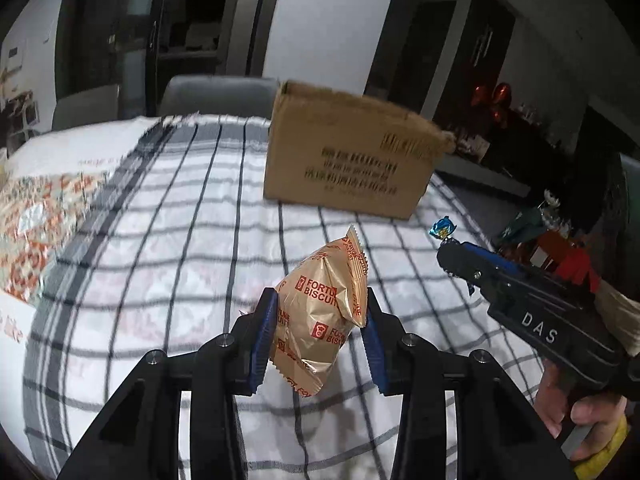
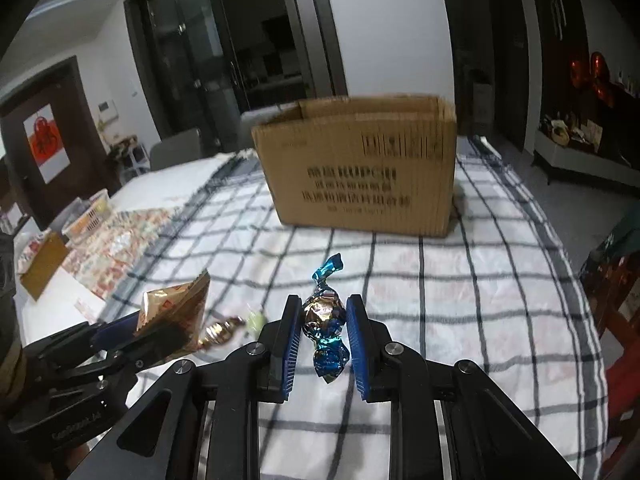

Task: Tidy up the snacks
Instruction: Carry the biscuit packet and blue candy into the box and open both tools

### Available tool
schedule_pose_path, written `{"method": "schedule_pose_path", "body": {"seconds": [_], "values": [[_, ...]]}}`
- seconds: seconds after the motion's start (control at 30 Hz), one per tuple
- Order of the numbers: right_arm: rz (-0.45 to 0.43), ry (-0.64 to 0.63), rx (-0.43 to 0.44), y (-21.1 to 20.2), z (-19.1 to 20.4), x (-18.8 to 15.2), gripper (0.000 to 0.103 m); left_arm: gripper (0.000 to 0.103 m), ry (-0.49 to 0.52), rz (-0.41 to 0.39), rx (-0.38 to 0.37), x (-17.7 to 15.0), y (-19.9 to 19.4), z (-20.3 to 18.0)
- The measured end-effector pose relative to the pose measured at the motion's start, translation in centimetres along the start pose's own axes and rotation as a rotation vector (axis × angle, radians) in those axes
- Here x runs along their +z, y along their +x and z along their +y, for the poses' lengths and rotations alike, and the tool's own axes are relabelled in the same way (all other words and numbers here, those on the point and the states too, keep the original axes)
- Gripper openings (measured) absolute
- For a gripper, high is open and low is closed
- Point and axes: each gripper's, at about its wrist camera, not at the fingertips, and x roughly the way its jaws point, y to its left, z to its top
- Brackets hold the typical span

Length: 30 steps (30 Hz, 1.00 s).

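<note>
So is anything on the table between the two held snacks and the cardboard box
Nothing visible: only bare checked tablecloth lies between the biscuit packet, the blue foil candy and the open cardboard box; two loose candies lie aside.

Your left gripper [image 1: 320, 312]: black angular arms, blue ribbed pads [image 1: 262, 340], silver round screws. Your right gripper [image 2: 323, 318]: same build, white "DAS" lettering on its side. Your right hand [image 1: 580, 416]: a yellow band near the wrist.
</note>
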Motion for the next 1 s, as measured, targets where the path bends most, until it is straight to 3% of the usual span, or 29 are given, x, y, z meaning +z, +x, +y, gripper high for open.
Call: {"method": "schedule_pose_path", "body": {"seconds": [0.67,1.0], "values": [[-0.197,-0.033,0.024,-4.8,0.7,7.4,0.024,0.040,0.094,-0.215,-0.044,9.6,-4.4,-2.6],[-0.241,-0.046,0.027,-4.4,-0.2,10.8,0.024,0.040,0.137,-0.251,-0.057,13.4,-3.5,-3.7]]}}
